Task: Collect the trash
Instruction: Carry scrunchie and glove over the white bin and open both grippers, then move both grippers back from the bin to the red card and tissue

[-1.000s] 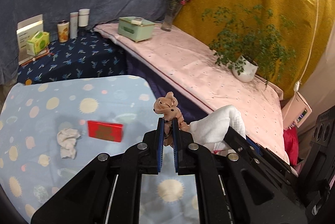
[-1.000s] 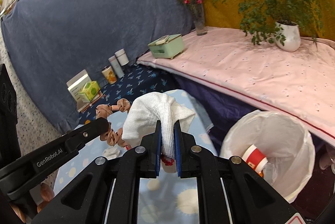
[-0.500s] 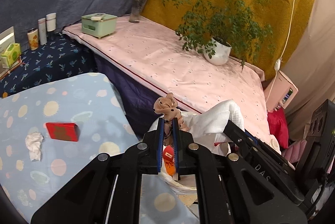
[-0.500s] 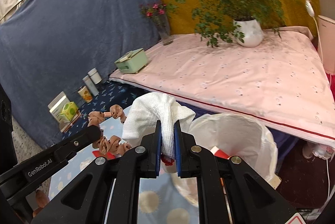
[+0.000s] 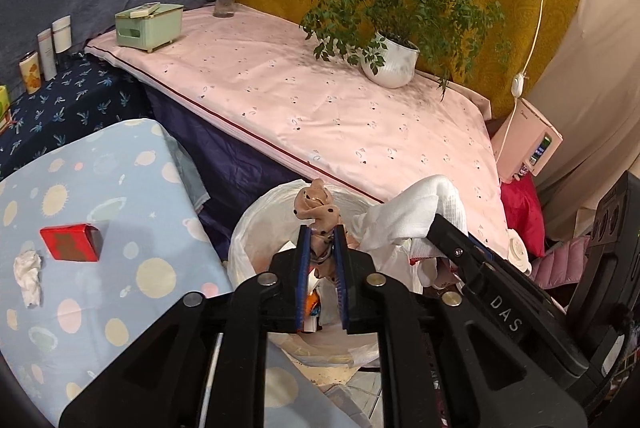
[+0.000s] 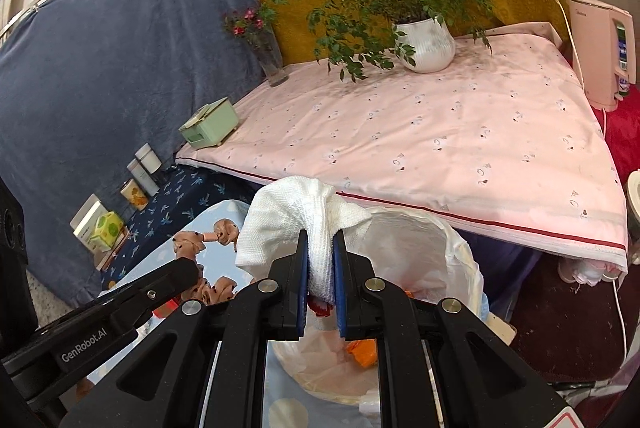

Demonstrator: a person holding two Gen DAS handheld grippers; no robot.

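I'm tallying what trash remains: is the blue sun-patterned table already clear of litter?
No: a crumpled white tissue and a flat red box lie on the blue sun-patterned tablecloth.

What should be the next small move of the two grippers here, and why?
Probably open both over the bin. The left gripper is shut on the tan spotted cloth, the right gripper on the white paper towel, and the white-lined trash bin lies below them.

Both wrist views look closely down into the lined bin (image 5: 256, 228), side by side.
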